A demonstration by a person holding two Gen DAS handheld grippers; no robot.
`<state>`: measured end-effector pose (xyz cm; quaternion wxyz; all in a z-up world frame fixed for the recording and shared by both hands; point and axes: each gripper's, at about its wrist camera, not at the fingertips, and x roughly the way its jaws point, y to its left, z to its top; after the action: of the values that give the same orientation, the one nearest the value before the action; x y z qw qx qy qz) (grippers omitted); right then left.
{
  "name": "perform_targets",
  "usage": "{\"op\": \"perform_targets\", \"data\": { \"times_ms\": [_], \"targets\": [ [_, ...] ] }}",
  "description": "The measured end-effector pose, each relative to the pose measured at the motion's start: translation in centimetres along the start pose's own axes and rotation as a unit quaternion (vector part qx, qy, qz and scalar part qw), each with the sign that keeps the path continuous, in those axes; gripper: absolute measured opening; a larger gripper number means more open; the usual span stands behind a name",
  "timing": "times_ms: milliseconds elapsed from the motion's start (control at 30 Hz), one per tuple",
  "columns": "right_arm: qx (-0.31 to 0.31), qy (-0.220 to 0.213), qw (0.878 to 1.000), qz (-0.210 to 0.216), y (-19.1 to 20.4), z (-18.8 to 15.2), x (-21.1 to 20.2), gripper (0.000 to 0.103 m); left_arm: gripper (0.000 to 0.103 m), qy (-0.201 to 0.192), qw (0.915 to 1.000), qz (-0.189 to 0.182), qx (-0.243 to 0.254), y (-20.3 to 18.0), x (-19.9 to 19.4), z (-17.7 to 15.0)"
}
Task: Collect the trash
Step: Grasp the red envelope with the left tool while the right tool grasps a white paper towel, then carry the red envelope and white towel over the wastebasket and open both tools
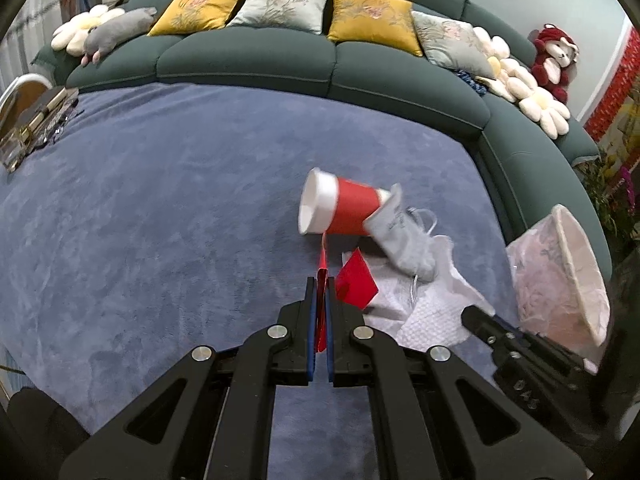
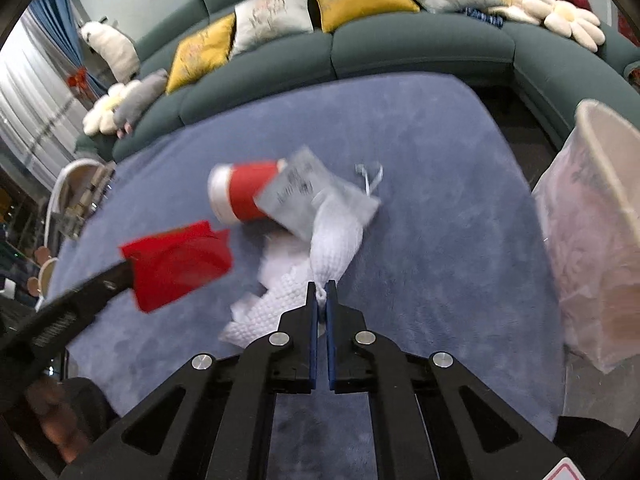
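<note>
My left gripper [image 1: 321, 280] is shut on a red paper sheet [image 1: 322, 300], seen edge-on; it shows as a flat red sheet [image 2: 178, 262] in the right wrist view. My right gripper [image 2: 321, 285] is shut on a white paper towel [image 2: 334, 240], lifting it off the rug. It also shows in the left wrist view [image 1: 436, 312]. A red and white paper cup [image 1: 340, 208] lies on its side on the blue rug [image 1: 160, 200], touching a grey packet [image 1: 404, 240]. A second red scrap [image 1: 355, 282] lies by the towel. A bin lined with a translucent bag [image 1: 560, 272] stands at the right.
A dark green curved sofa [image 1: 248, 56] with yellow and grey cushions rings the rug's far side. Flower-shaped cushions [image 1: 528, 92] and a red plush bear [image 1: 554, 60] sit at the right. A glass and brass object [image 1: 32, 128] sits at the rug's left edge.
</note>
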<state>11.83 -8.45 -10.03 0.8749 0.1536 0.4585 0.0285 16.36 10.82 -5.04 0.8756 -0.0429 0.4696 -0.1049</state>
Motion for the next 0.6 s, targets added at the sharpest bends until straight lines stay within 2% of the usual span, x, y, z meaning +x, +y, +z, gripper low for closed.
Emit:
{"op": "perform_targets", "data": {
  "times_ms": [233,600],
  "targets": [
    [0.011,-0.055,0.998,0.013,0.2,1.3,-5.3,0.004,0.003,-0.016,0.9994,-0.016,0.026,-3.1,-2.6,-0.3],
    [0.023,-0.122,0.992,0.01,-2.4,2.1,-12.0,0.004,0.003,-0.035,0.9965,-0.04,0.065,-8.3,-5.4,-1.1]
  ]
}}
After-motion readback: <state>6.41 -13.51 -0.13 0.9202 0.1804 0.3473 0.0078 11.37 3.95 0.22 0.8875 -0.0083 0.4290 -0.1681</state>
